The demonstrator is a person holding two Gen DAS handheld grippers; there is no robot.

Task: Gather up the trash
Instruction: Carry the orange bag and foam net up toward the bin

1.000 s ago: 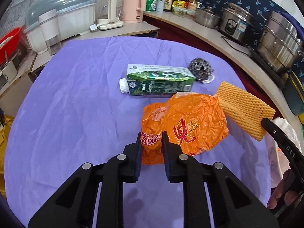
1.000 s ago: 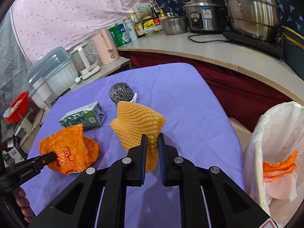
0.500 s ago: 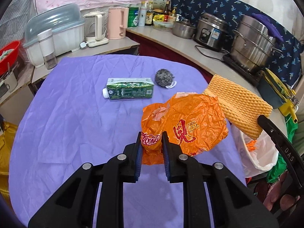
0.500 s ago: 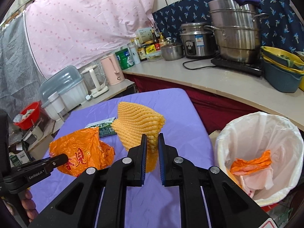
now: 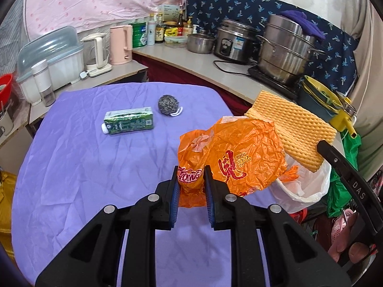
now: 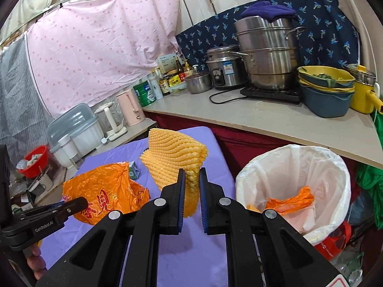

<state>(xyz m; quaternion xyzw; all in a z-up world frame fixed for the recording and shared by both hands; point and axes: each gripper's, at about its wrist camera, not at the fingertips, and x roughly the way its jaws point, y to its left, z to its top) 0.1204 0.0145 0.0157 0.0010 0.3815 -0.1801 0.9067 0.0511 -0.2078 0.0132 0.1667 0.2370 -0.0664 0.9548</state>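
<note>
My left gripper (image 5: pixel 191 174) is shut on a crumpled orange plastic bag (image 5: pixel 241 155) and holds it above the right edge of the purple table (image 5: pixel 71 167). My right gripper (image 6: pixel 190 178) is shut on a yellow foam net sleeve (image 6: pixel 176 153), lifted off the table. The sleeve (image 5: pixel 294 129) shows to the right of the bag in the left wrist view, over the white-lined trash bin (image 5: pixel 308 186). The bin (image 6: pixel 282 160) stands right of the table and holds orange scraps (image 6: pixel 292 199). A green carton (image 5: pixel 129 123) and a steel scourer (image 5: pixel 168 104) lie on the table.
A counter (image 6: pixel 263 122) behind the bin carries steel pots (image 6: pixel 268 55), a rice cooker (image 6: pixel 223 68), stacked basins (image 6: pixel 325 88) and bottles. Kettles (image 5: pixel 121 44) and a covered dish rack (image 5: pixel 51 55) stand beyond the table's far edge. A red bowl (image 6: pixel 33 160) sits at far left.
Both grippers have risen and swung right toward the bin, carrying the orange bag and the foam sleeve. The carton and scourer stay on the table, farther off now.
</note>
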